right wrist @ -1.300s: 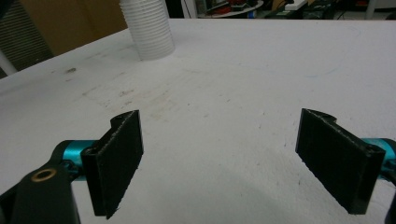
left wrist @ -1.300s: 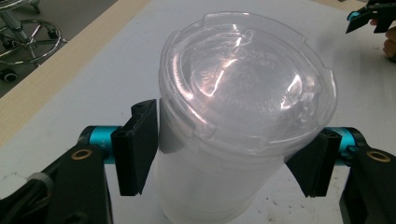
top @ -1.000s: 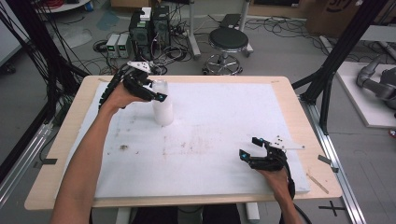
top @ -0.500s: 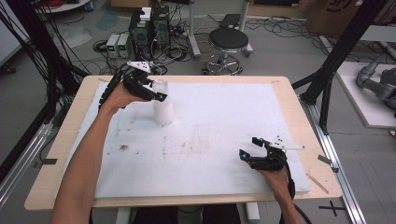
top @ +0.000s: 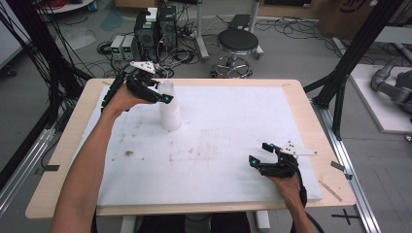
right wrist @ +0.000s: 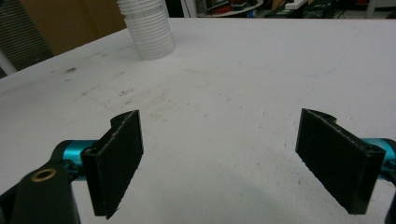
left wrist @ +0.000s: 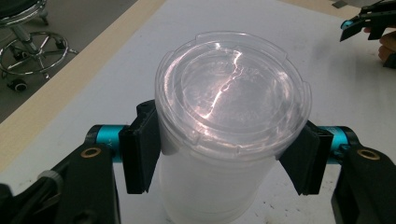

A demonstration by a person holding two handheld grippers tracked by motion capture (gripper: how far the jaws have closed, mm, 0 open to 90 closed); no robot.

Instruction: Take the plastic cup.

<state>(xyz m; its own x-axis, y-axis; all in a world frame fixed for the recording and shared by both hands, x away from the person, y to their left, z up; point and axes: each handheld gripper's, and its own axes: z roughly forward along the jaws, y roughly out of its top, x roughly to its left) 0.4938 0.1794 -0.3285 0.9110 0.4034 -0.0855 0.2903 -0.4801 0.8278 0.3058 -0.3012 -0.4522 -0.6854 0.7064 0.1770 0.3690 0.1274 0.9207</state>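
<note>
Gripping the stack of clear cups point(left wrist: 219, 140) just under its rim, the left gripper point(top: 154, 92) has been closing its jaws, and both pads now press its sides. That stack stands upright on the white mat point(top: 233, 121) at the far left of the table point(top: 296, 92). Step in hand, by judgement: securing the stack. Next likely calls for a straight lift without tilting. Right gripper point(top: 262, 154) hangs wide and empty, well apart.

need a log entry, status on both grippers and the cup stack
Left gripper just closed, pads on the cup stack under its clear lid. Right gripper open, empty. Nothing in the way.
</note>
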